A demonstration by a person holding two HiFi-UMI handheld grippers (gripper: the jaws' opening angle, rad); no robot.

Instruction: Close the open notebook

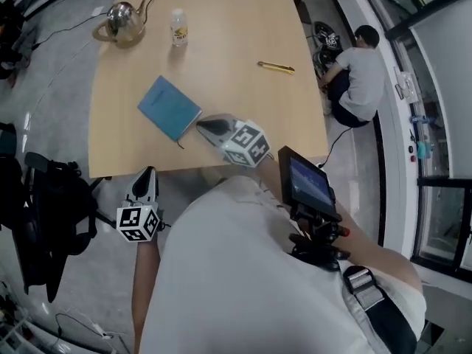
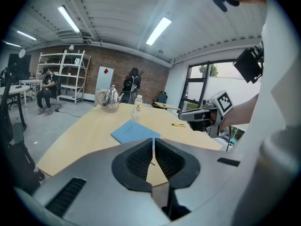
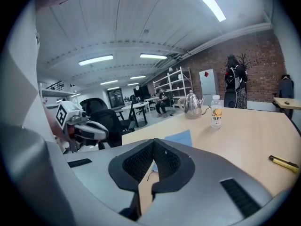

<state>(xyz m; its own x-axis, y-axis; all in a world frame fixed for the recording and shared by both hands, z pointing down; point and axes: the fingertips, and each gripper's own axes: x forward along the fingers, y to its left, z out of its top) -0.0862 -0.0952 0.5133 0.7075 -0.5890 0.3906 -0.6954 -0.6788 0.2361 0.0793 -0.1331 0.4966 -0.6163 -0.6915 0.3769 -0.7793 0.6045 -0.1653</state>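
Note:
A blue notebook (image 1: 168,108) lies shut and flat on the wooden table (image 1: 243,35), near its front left. It also shows in the left gripper view as the notebook (image 2: 134,131) and past the right jaws as the notebook (image 3: 176,138). My right gripper (image 1: 201,127) hovers over the table's front edge, just right of the notebook, with its jaws shut and nothing in them (image 3: 154,142). My left gripper (image 1: 148,174) is off the table at its near edge, pointing towards it. Its jaws (image 2: 153,140) are shut and hold nothing.
At the far left of the table stands a metal kettle (image 1: 122,21), with a small bottle (image 1: 178,28) beside it. A yellow pen-like tool (image 1: 276,67) lies to the right. A person (image 1: 358,72) crouches beyond the table's right side. A black chair (image 1: 51,212) stands at my left.

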